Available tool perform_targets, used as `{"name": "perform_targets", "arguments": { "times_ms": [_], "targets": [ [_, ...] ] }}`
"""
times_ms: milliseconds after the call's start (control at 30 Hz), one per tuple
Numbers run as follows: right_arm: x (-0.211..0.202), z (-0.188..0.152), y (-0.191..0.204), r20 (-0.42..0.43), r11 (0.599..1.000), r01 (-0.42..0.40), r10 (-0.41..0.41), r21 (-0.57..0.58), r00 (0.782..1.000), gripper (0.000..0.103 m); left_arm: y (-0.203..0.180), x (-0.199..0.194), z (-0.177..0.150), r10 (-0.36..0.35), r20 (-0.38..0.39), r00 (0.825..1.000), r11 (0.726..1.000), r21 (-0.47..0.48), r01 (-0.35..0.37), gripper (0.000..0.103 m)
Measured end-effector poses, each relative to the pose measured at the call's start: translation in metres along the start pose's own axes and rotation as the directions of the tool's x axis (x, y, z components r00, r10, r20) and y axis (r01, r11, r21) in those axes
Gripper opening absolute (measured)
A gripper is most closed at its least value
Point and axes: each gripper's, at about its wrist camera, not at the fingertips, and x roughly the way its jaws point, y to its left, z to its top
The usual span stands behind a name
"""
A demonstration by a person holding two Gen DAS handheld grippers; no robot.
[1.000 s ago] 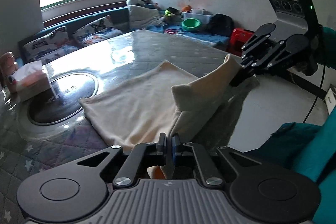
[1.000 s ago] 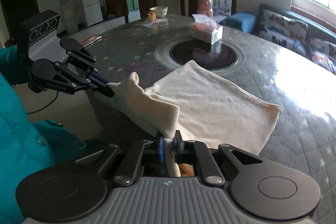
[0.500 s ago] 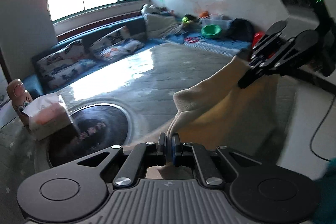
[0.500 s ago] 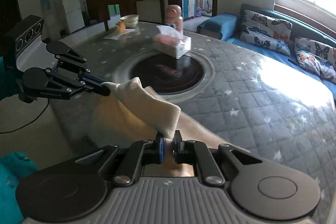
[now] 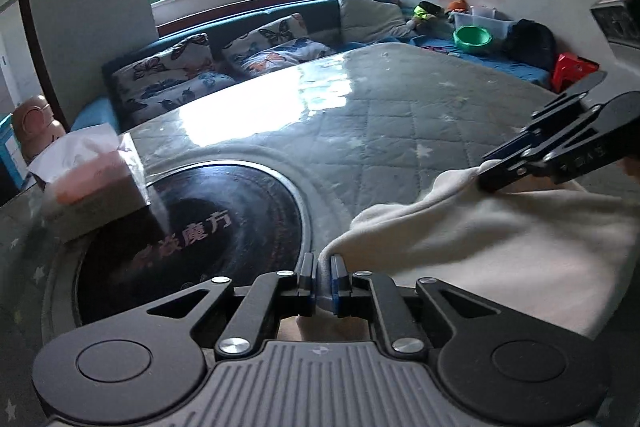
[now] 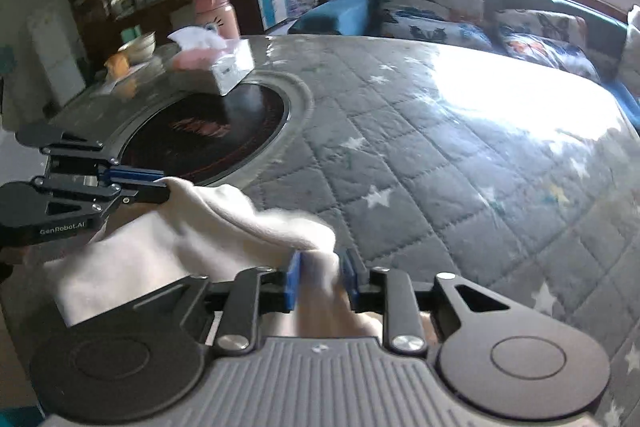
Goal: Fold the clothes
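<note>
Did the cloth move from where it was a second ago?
Yes. The cloth was lifted off the table and carried forward, so its held edge now sits beside the black disc.

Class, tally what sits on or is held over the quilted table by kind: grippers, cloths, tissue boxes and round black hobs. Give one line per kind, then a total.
Grippers: 2, the left gripper and the right gripper
Cloth: 1
Tissue box: 1
Hob: 1
Total: 5
</note>
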Motion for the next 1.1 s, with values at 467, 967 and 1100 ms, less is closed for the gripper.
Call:
{"name": "perform_targets", "arguments": {
  "times_ms": [467, 967, 1100],
  "targets": [
    [-0.059, -0.047, -0.021, 0.011, 0.994, 0.062, -0.063, 0.092, 0.998, 0.022, -0.009, -0.055, 0.005, -0.037, 0.052, 0.998, 0.997, -0.064, 0.04, 0.027],
    [-0.069, -0.044, 0.005, 0.085, 0.985, 0.174, -0.173, -0.013, 0.981, 0.005, -0.059, -0.044, -0.026, -0.162, -0.03, 0.986, 0.987, 0.009, 0.162, 0.032],
    [-0.074, -0.047, 0.01, 0.096, 0.987, 0.156, -0.153, -0.026, 0.983, 0.008, -0.059, -0.043, -0.025, -0.161, -0.027, 0.987, 0.987, 0.0, 0.161, 0.036]
  ]
}}
